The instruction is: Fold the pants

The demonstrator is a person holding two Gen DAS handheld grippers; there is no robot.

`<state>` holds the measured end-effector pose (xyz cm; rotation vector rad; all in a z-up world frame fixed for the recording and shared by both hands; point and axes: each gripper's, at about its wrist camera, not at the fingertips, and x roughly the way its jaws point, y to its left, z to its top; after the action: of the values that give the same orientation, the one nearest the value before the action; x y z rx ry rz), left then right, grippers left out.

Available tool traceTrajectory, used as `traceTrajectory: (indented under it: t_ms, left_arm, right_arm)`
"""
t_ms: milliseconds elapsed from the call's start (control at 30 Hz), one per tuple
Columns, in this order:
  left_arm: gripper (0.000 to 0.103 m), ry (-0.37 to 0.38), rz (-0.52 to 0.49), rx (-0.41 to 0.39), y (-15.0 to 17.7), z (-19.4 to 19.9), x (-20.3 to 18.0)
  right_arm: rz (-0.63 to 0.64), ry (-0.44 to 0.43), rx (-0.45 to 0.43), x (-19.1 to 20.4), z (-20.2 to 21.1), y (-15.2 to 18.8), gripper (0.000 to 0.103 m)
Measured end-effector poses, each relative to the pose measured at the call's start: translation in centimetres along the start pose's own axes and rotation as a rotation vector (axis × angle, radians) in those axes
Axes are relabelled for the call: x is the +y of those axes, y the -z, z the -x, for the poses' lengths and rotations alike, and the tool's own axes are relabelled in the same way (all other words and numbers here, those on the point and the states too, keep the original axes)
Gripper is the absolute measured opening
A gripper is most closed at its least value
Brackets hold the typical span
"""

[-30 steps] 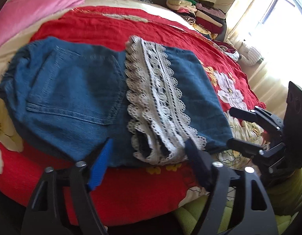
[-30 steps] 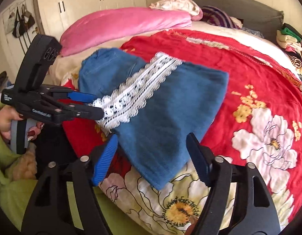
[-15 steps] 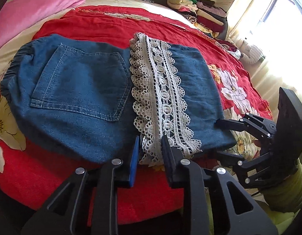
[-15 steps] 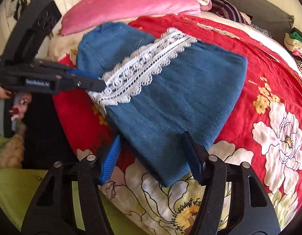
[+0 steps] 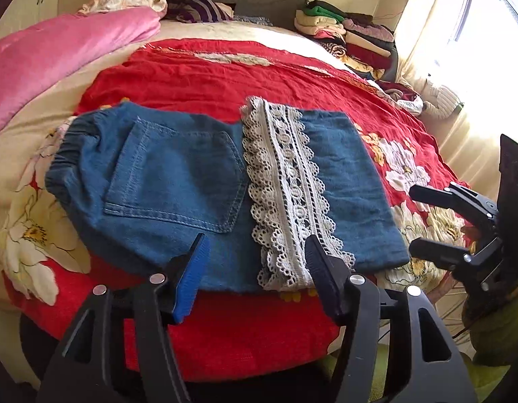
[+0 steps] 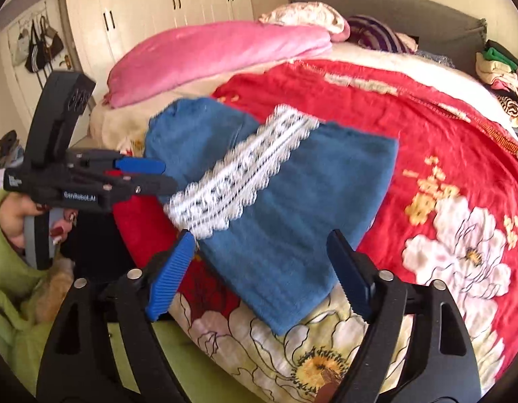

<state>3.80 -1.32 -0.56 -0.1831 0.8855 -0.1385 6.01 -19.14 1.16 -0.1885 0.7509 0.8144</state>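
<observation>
Blue denim pants (image 5: 178, 181) lie folded flat on the red floral bedspread (image 5: 225, 77), back pocket up on the left, white lace hem band (image 5: 285, 184) across the middle. My left gripper (image 5: 255, 268) is open and empty, held just above the near edge of the pants by the lace. My right gripper (image 6: 259, 268) is open and empty over the near right corner of the pants (image 6: 292, 218). Each gripper shows in the other's view: the right one (image 5: 423, 225), the left one (image 6: 161, 174).
A pink quilt (image 5: 57, 53) lies at the far left of the bed. A stack of folded clothes (image 5: 343, 33) sits at the far right by the window. White wardrobe doors (image 6: 158, 10) stand behind. The bed's near edge drops off below the pants.
My left gripper shut on the lace edge half a second ago and has now opened and pulled back. The pants lie flat. My right gripper stayed open and drew back slightly.
</observation>
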Motion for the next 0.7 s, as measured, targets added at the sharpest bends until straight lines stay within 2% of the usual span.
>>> traceTrajectory:
  t_ms: [33, 133, 433, 533, 700]
  left_arm:
    - [0.058, -0.003, 0.002, -0.005, -0.1, 0.2, 0.2]
    - [0.079, -0.029, 0.013, -0.03, -0.3, 0.9, 0.8]
    - [0.081, -0.104, 0.061, -0.075, -0.6, 2.8, 3.5]
    - [0.096, -0.128, 0.079, -0.083, -0.6, 3.1, 4.5]
    - [0.096, -0.143, 0.105, -0.091, -0.7, 3.3, 5.9]
  right_arm:
    - [0.0, 0.004, -0.007, 0.0, 0.1, -0.3, 0.081]
    - [0.005, 0.025, -0.03, 0.0, 0.5, -1.5, 0.086]
    - [0.057, 0.063, -0.081, 0.6, 0.4, -5.6, 0.09]
    - [0.089, 0.061, -0.084, 1.2, -0.3, -7.3, 0.091]
    - [0.127, 0.043, -0.072, 2.1, -2.2, -9.9, 0.092]
